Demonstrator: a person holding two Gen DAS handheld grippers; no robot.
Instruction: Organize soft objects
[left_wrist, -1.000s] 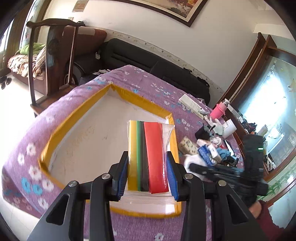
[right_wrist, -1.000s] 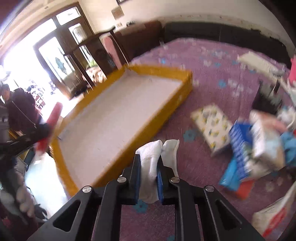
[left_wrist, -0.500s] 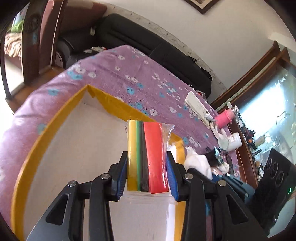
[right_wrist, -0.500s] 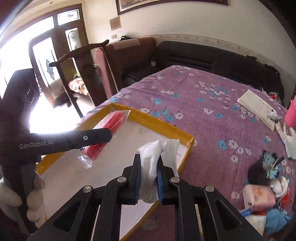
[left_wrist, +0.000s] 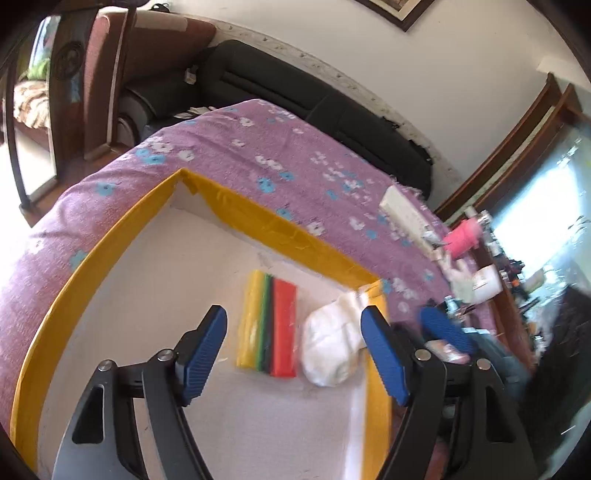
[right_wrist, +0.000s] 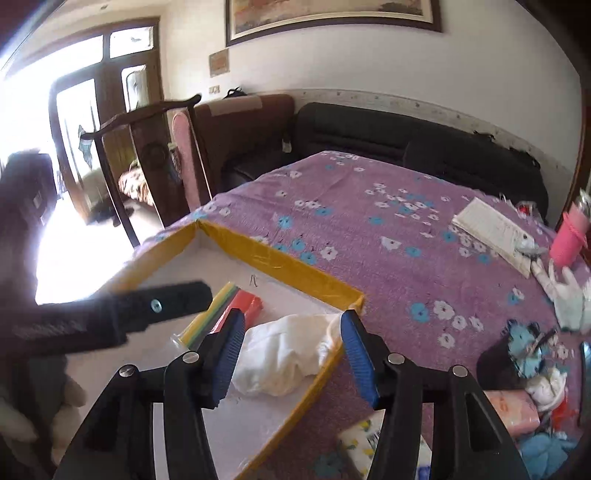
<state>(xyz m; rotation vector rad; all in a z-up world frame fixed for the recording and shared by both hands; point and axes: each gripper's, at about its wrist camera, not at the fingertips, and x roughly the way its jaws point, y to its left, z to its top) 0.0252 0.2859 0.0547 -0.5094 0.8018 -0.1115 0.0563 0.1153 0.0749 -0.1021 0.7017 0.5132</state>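
My right gripper (right_wrist: 291, 354), jaws just opened, hovers over white cloth (right_wrist: 288, 356) lying in yellow-rimmed tray (right_wrist: 295, 266), near rt corner.

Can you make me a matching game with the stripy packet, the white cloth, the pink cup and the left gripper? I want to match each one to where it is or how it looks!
Things:
1. stripy packet
2. white cloth
3. pink cup
4. left gripper

Clues:
A. on the purple cover, outside the tray
B. open, holding nothing
C. crumpled in the tray's corner
D. flat in the tray, left of the cloth

Pairs: 1-D, 2-C, 3-A, 4-B
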